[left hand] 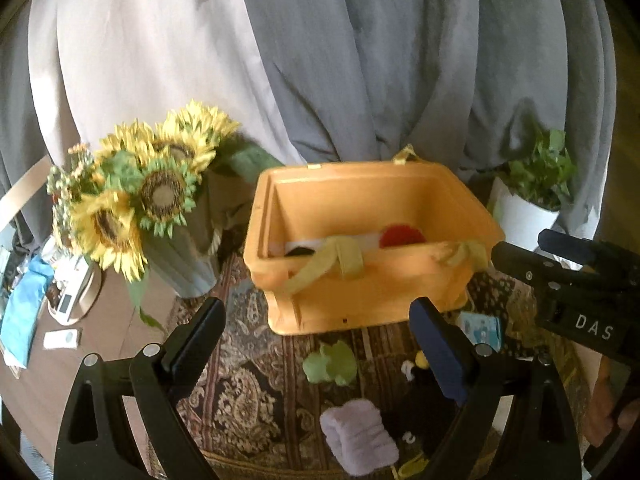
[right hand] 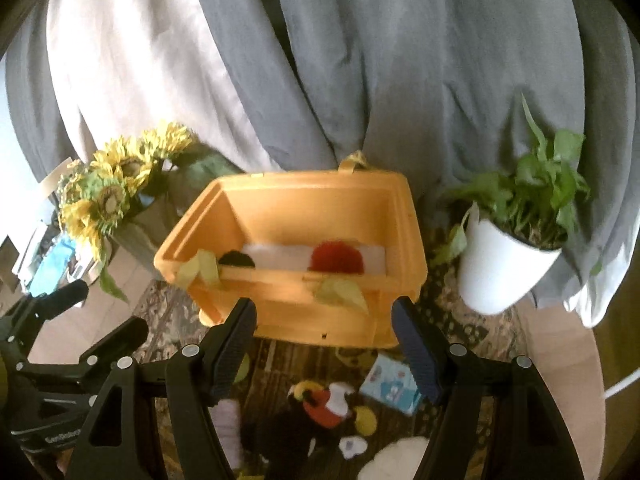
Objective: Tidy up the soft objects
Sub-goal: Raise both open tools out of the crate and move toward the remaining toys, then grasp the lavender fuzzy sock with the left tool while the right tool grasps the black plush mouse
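An orange bin (left hand: 372, 292) (right hand: 304, 320) stands on a patterned rug, with a red soft thing (left hand: 402, 236) (right hand: 338, 258), a black one (right hand: 238, 259) and a white pad inside. In front of it lie a green plush frog (left hand: 330, 362), a folded lavender towel (left hand: 358, 436), a black plush toy with red and yellow parts (right hand: 320, 404) and a light blue packet (right hand: 390, 384). My left gripper (left hand: 318, 344) hangs open above the frog and towel, holding nothing. Beside it my right gripper (right hand: 325, 352) is open over the black plush, its jaws empty.
A vase of sunflowers (left hand: 140, 200) stands left of the bin, and a white potted plant (right hand: 496, 264) to its right. Grey and pale curtains hang behind. A white fluffy item (right hand: 400, 456) lies near the front. Small clutter sits on the wooden surface at far left (left hand: 64, 304).
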Available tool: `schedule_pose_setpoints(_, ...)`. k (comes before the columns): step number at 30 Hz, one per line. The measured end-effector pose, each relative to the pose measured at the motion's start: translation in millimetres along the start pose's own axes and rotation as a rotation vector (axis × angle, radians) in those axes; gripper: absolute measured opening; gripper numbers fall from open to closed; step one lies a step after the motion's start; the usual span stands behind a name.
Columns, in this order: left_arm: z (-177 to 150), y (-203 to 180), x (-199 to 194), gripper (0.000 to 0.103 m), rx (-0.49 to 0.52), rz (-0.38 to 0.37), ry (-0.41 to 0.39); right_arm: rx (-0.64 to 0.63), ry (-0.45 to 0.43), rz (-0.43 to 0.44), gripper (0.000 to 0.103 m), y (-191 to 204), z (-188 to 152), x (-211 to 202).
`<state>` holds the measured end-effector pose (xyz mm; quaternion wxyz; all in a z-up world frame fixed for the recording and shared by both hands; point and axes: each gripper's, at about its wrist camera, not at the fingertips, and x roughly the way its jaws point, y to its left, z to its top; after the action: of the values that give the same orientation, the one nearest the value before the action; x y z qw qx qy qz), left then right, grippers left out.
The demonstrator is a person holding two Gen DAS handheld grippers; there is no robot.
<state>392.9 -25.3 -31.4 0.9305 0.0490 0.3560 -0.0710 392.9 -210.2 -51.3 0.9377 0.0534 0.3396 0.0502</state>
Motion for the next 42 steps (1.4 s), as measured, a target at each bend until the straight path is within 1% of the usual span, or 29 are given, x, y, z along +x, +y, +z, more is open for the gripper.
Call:
schedule_pose_setpoints(7, -27.3, 2.2, 3.2, 0.094, -0.007, -0.032, 0.054, 0.051, 0.063, 0.033, 0.071, 2.9, -34.6, 2.1)
schedule_pose_setpoints(13, -51.0, 5.5, 3.4, 0.094, -0.027, -0.056, 0.090, 0.066, 0.110, 0.043, 0.071, 6.2, -59.7, 1.6)
schedule_pose_setpoints(18, -71.6, 2.7, 4.2, 0.094, -0.019, -0.085, 0.122, 0.100, 0.177, 0.066, 0.071, 4.5, -78.8, 7.0)
schedule_pose_setpoints(25, -89.3, 3.0, 16.7, 0.094, -0.011, -0.101, 0.185, 0.154, 0.297, 0.102, 0.071, 4.6, -98.6, 32.3)
schedule_pose_setpoints(29, -93.2, 3.9, 28.7, 0.093, -0.010, -0.101, 0.203, 0.193, 0.365, 0.118, 0.071, 1.4, -107.5, 50.6)
schedule_pose_setpoints(31, -95.0, 4.2, 35.2, 0.093, -0.008, -0.104, 0.211, 0.203, 0.385, 0.118, 0.071, 0.8, -111.8, 58.4)
schedule_pose_setpoints(35, -99.7, 6.0, 52.0, 0.086, -0.008, -0.113, 0.240, 0.230, 0.440, 0.122, 0.071, -0.1, -119.2, 77.1)
schedule_pose_setpoints(38, -103.6, 8.9, 64.9, 0.083, -0.023, -0.132, 0.269, 0.237, 0.462, 0.117, 0.071, -1.1, -123.8, 88.4)
schedule_pose_setpoints(42, -109.2, 10.8, 81.0, 0.072, -0.047, -0.169, 0.315, 0.240, 0.454, 0.114, 0.071, -2.0, -124.4, 93.8)
